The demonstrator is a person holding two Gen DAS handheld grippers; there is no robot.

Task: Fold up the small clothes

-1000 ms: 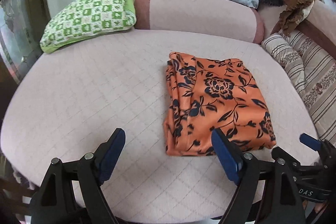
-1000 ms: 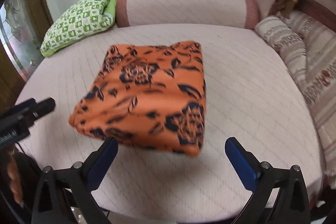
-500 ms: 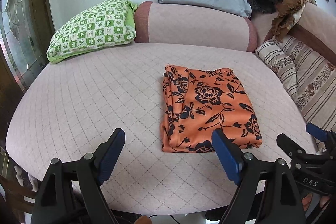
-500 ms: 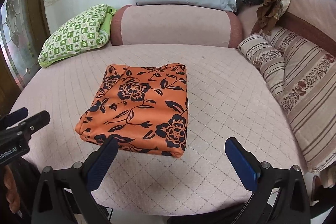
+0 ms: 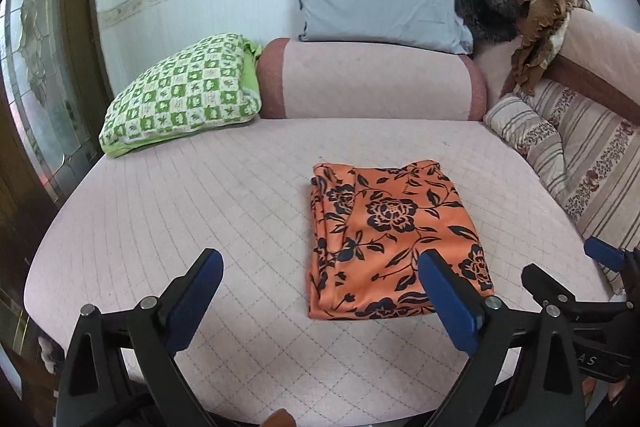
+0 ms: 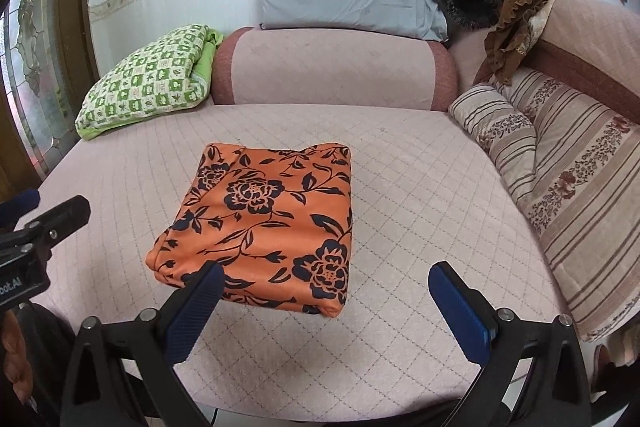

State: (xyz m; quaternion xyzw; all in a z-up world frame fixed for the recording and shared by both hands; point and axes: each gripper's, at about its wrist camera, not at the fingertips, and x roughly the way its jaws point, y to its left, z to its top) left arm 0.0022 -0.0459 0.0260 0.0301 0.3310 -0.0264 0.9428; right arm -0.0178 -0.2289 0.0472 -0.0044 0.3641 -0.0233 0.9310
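Observation:
An orange cloth with a dark flower print point(image 5: 390, 239) lies folded into a flat rectangle on the pink quilted couch seat point(image 5: 200, 211); it also shows in the right wrist view point(image 6: 272, 227). My left gripper point(image 5: 320, 291) is open and empty, held back above the seat's front edge, left of the cloth's near end. My right gripper point(image 6: 326, 301) is open and empty, held back in front of the cloth's near right corner. Each gripper shows at the edge of the other's view.
A green checked pillow point(image 5: 180, 95) lies at the back left. A pink bolster point(image 5: 372, 79) and a grey pillow point(image 5: 376, 7) stand at the back. Striped cushions point(image 5: 580, 155) line the right side. A brown cloth point(image 6: 516, 15) hangs over the couch arm.
Both grippers have drawn back and up from the folded cloth, so more of the couch and wall shows. The cloth lies still. Both stay open.

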